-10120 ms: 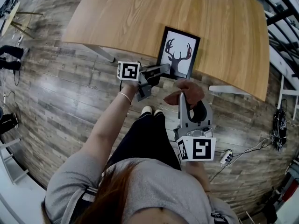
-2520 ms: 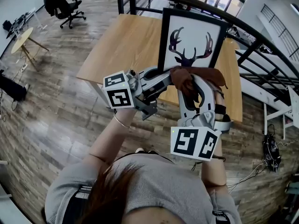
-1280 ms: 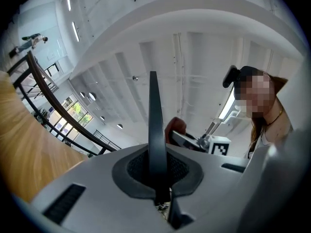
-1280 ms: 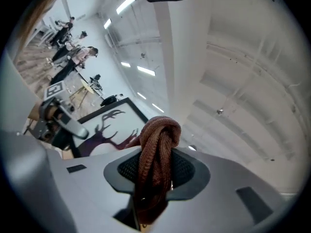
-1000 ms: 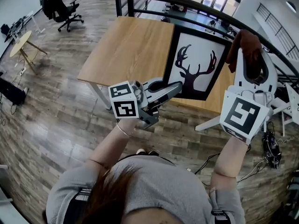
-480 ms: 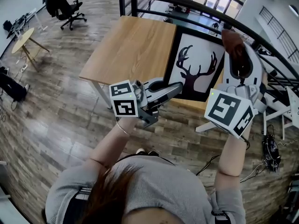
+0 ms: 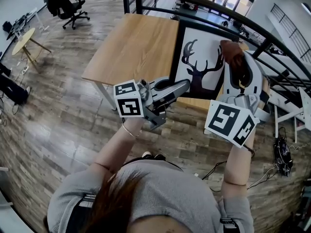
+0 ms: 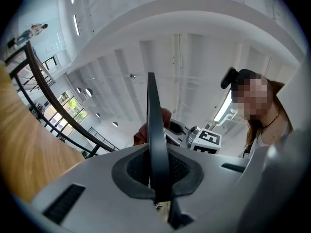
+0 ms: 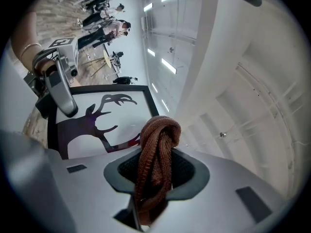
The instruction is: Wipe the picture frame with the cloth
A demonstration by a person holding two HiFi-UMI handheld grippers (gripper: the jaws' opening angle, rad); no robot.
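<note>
Left tongs [image 7: 183, 86] are clamped tight on the picture frame [image 7: 204, 47] edge, holding it upright over the bench [image 7: 136, 42]. This presents its face to the right tongs [image 7: 236, 67], which grip the cloth [image 7: 231, 50].

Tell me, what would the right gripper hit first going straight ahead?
Likely the frame, at its edge, with the cloth in the right gripper touching first. Depth is unclear, so it may just slip past.
</note>
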